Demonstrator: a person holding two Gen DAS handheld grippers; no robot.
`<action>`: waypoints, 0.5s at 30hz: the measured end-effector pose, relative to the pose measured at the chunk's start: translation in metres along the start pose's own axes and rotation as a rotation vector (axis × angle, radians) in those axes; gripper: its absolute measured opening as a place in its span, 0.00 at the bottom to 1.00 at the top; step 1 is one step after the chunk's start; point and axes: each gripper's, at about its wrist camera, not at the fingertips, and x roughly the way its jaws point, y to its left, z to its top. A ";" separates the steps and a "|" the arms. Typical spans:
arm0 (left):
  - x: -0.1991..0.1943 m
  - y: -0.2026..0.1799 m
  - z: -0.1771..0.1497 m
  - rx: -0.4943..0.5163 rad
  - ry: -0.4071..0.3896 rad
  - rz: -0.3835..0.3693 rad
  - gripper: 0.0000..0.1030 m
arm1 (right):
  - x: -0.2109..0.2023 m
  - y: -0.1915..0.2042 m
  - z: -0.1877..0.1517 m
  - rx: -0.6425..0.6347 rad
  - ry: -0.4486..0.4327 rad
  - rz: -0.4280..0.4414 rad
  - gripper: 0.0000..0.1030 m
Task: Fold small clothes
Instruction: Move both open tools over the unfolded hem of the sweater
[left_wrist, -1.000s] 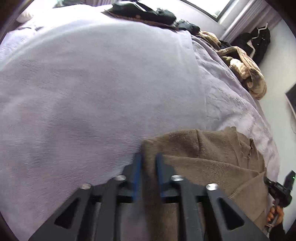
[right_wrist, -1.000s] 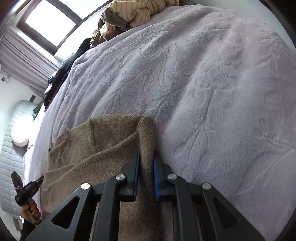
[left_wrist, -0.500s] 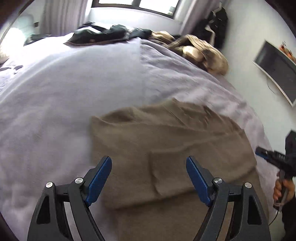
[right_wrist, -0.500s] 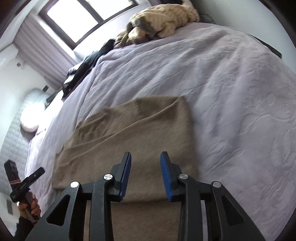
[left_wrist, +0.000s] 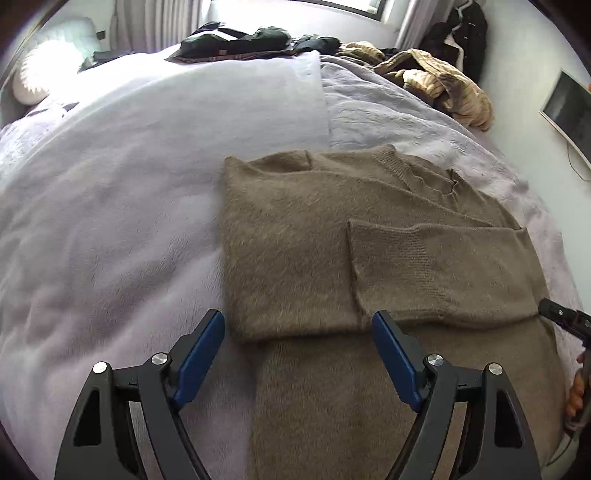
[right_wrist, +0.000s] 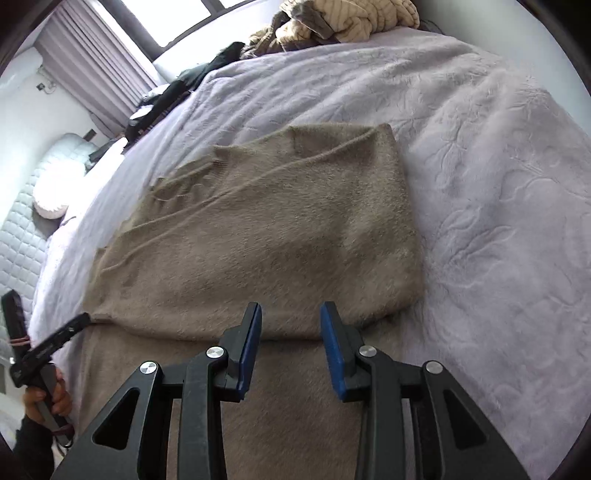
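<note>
Sweater (left_wrist: 332, 240) lies flat on bed (left_wrist: 129, 203), top part folded down over lower part, sleeve across chest. My left gripper (left_wrist: 298, 360) hangs above fold edge, jaws wide, nothing between. My right gripper (right_wrist: 291, 345) just been opening, jaws apart over same fold edge, grasping nothing.

Sweater (left_wrist: 332, 258) lower part runs off bottom edge in both views. Dark clothes (left_wrist: 236, 40) at bed's far edge: items indistinct.
</note>
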 end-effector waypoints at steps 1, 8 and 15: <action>-0.002 0.001 -0.002 -0.013 0.001 0.001 0.80 | -0.003 0.000 -0.001 0.009 0.001 0.007 0.42; -0.016 -0.003 -0.011 -0.018 -0.006 0.027 0.80 | -0.019 -0.004 -0.017 0.092 0.004 0.046 0.48; -0.035 -0.009 -0.023 0.011 -0.024 0.045 0.80 | -0.031 0.004 -0.031 0.096 0.007 0.058 0.55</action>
